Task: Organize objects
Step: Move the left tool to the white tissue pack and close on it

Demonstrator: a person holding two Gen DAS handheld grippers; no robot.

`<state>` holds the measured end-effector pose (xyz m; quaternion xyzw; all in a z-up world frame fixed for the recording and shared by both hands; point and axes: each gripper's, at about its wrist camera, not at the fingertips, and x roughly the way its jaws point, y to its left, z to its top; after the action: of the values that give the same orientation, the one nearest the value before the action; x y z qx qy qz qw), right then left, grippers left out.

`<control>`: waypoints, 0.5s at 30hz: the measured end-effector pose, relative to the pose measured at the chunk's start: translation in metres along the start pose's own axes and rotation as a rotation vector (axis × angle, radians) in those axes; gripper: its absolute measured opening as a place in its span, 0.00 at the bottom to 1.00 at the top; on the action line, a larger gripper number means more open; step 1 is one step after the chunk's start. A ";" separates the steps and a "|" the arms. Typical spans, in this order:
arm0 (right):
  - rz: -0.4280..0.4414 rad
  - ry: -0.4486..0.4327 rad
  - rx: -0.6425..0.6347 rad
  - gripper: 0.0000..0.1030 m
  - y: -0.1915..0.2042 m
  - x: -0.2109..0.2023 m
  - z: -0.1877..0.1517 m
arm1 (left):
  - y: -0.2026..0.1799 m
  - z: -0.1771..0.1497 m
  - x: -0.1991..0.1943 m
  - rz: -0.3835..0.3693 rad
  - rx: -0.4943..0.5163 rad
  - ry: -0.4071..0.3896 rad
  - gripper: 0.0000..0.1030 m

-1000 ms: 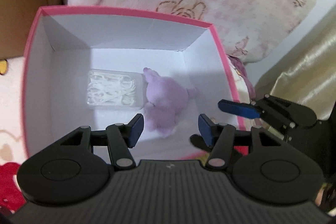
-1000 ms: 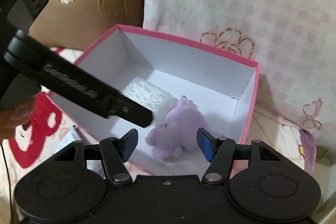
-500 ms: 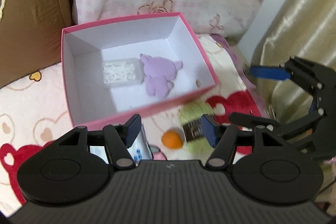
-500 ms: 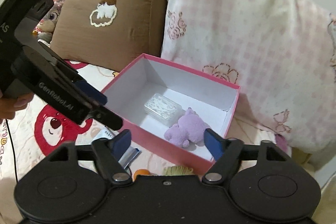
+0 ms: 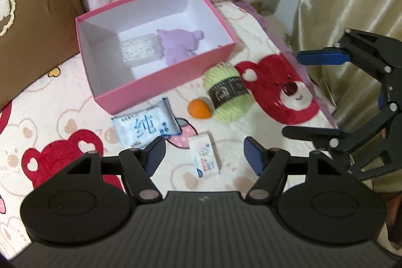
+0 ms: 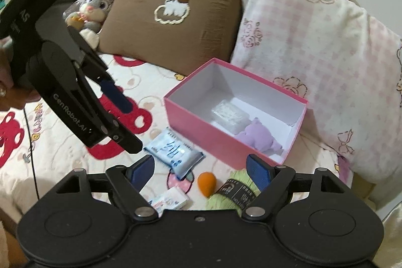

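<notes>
Both grippers were empty, jaws opening: small white pack [image 5: 204, 158] lay right under the left gripper [image 5: 204, 155], green yarn [image 6: 232, 195] nearer the right gripper [image 6: 199, 170].

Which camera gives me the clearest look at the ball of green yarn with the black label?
The left wrist view: the ball of green yarn with the black label lies whole and unobstructed on the bedspread. In the right wrist view the gripper's own finger and body hide much of it.

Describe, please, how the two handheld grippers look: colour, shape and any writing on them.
Both grippers are black plastic. The left gripper and the right gripper have round side discs, linkage arms with silver pivots, and blue pads. White lettering "GenRobot.AI" marks the left one's side.
</notes>
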<state>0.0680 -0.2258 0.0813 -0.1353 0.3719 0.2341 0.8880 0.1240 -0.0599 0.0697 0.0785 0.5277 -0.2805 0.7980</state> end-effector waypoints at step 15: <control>0.103 0.087 -0.097 0.89 0.041 0.015 -0.047 | -0.008 -0.051 0.027 -0.001 0.020 0.106 0.73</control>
<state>0.0279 -0.2060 0.0355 -0.1688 0.4050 0.2911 0.8501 0.0865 -0.0552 0.0247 0.1013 0.5664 -0.2815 0.7679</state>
